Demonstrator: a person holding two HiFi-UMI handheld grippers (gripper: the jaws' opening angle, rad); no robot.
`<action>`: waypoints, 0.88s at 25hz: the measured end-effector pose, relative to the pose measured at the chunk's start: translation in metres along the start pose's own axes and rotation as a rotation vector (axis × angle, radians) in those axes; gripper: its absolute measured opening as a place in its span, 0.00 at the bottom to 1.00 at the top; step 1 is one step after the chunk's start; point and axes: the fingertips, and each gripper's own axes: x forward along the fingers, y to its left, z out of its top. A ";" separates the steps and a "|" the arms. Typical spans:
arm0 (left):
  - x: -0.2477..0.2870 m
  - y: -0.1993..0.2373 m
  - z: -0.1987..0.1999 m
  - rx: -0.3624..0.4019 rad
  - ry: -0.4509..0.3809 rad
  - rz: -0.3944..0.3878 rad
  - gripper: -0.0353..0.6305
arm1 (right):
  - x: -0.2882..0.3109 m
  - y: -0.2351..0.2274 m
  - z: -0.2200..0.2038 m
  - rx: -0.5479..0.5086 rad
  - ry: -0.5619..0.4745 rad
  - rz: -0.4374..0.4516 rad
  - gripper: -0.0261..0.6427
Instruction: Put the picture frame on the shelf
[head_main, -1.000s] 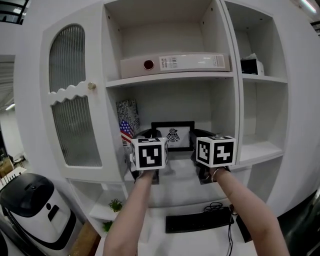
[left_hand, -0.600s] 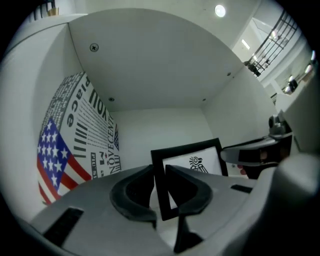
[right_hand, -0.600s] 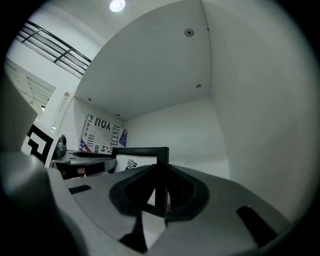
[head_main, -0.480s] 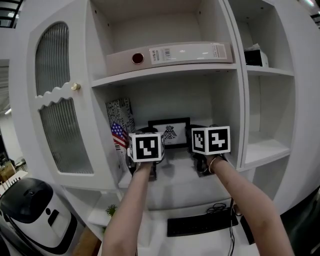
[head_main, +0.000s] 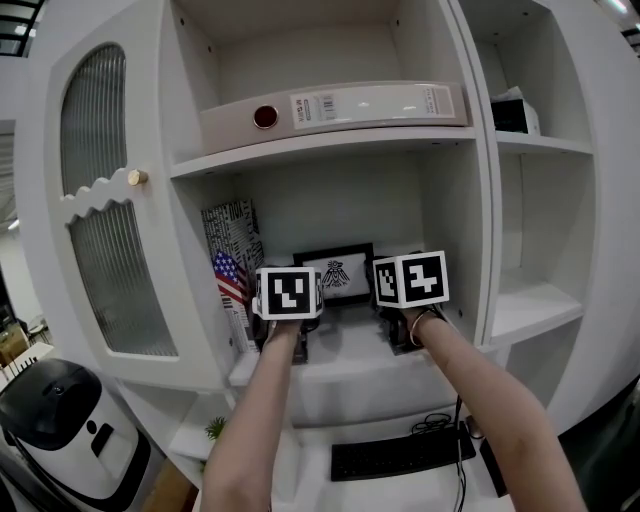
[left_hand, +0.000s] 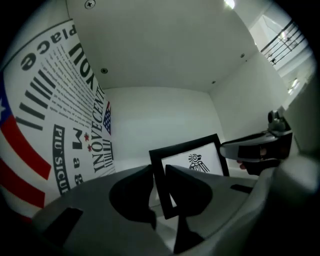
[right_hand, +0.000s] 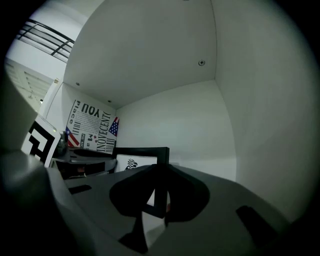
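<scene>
The black picture frame (head_main: 335, 275), with a white mat and a small black bird emblem, stands upright in the middle shelf compartment (head_main: 350, 352), near its back wall. My left gripper (head_main: 291, 300) is shut on the frame's left edge. In the left gripper view the frame (left_hand: 200, 161) has its black border clamped between that gripper's jaws (left_hand: 159, 192). My right gripper (head_main: 408, 288) is shut on the frame's right edge, and the right gripper view shows the frame (right_hand: 137, 159) with its upright bar between the jaws (right_hand: 159, 197).
A printed box with a flag design (head_main: 232, 265) stands just left of the frame. A grey binder (head_main: 340, 110) lies on the shelf above. A ribbed-glass cabinet door (head_main: 105, 240) is at the left. A keyboard (head_main: 395, 455) and a white-and-black appliance (head_main: 60, 420) are below.
Both grippers, still shut on the frame, have moved a little further into the shelf compartment. The head view has drawn closer to the shelf.
</scene>
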 end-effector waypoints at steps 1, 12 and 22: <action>0.003 0.000 -0.001 0.004 0.005 0.001 0.15 | 0.002 -0.001 -0.001 -0.002 0.004 -0.001 0.12; 0.024 0.004 -0.014 0.005 0.094 -0.011 0.15 | 0.022 -0.007 -0.014 0.020 0.082 0.008 0.12; 0.031 0.004 -0.022 -0.002 0.139 -0.009 0.15 | 0.029 -0.010 -0.026 0.031 0.146 0.014 0.12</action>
